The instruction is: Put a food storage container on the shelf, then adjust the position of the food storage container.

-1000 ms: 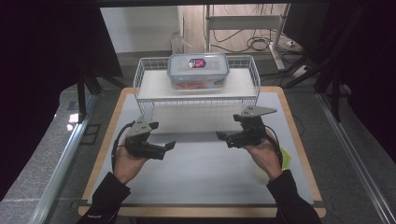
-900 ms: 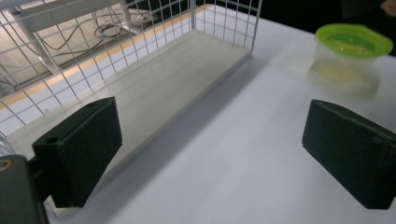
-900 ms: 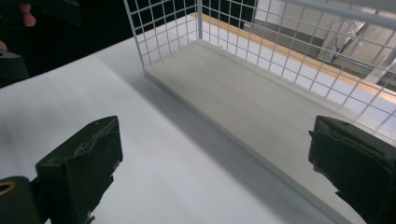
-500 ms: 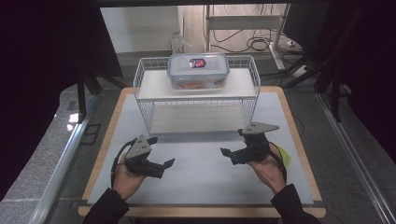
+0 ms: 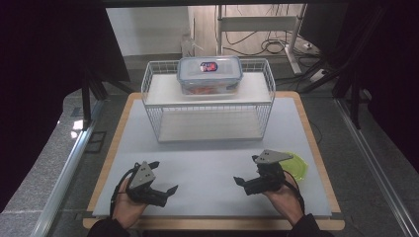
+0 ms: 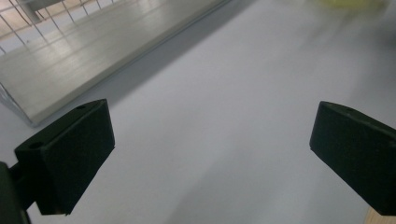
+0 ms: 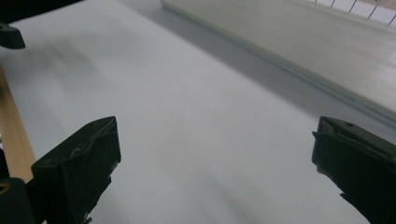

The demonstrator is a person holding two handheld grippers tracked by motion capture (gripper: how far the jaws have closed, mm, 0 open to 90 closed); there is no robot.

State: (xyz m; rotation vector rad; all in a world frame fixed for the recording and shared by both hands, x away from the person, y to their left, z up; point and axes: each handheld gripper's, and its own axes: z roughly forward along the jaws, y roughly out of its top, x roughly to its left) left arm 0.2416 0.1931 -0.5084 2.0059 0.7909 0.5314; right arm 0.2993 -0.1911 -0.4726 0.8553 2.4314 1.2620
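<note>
Both hand-held grippers are pulled back toward the near edge of the bench (image 5: 316, 148) compared with a second ago, when they sat up close to the rack's front. Left hand-held gripper (image 5: 165, 192) and right hand-held gripper (image 5: 242, 183) now sit low over the mat, well apart from the rack (image 5: 207, 106) ahead of them.

Jaws: both wide, nothing between them. The left gripper view shows bare mat between its jaws, with the rack's lower shelf (image 6: 88, 60) ahead and to its left. The right gripper view is the same, with the shelf edge ahead and to its right.

The box (image 5: 210, 74) sits on the rack's top shelf, lid on, far ahead of both grippers and about midway between them. It is not touched.

A green lid or dish (image 5: 295, 165) lies just behind the right gripper, partly hidden; I can't tell which it is.

Read: the retreat looks like a rest or reset pose, not an approach. If the box is the target, the whole reach is still to do: lift over the rack's rail, then one gripper on each end.
</note>
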